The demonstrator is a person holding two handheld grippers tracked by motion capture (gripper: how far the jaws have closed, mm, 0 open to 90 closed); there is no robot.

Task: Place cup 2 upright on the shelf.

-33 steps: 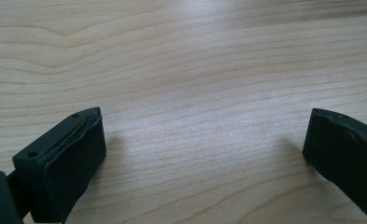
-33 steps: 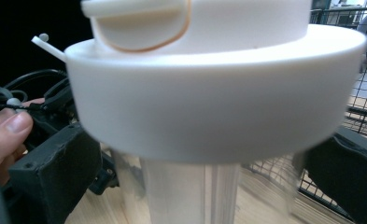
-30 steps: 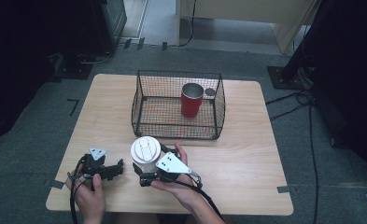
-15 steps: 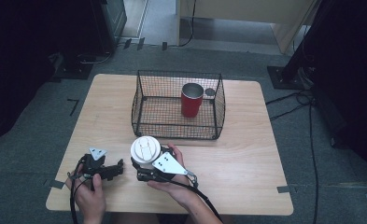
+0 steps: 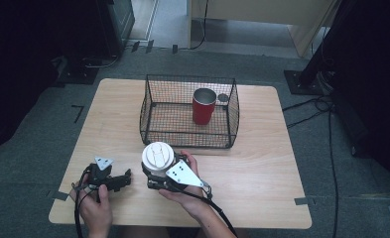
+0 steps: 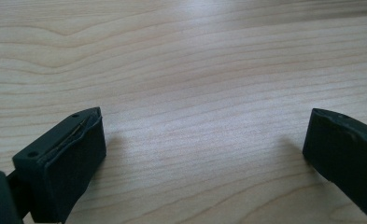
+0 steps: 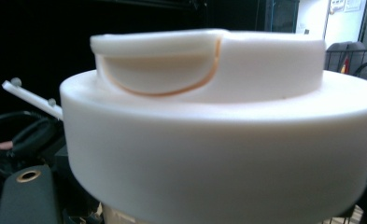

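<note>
A cup with a white lid (image 5: 158, 156) stands near the table's front edge, and its lid looms close in the right gripper view (image 7: 209, 130). My right gripper (image 5: 154, 177) is shut on the cup just under the lid, and one black finger (image 7: 27, 196) shows at the lower left. My left gripper (image 5: 125, 178) rests on the wood to the left of the cup and apart from it. Its jaws stand open (image 6: 204, 154) with only bare table between them.
A black wire basket (image 5: 187, 79) sits at the middle back of the wooden table (image 5: 262, 163) with a red cup (image 5: 203, 106) upright inside. A small grey round thing (image 5: 223, 97) lies beside that cup. Cables run over the floor at the right.
The right gripper has closed in against the white-lidded cup, and the hand behind it has shifted slightly. The left gripper and the cup have not moved.
</note>
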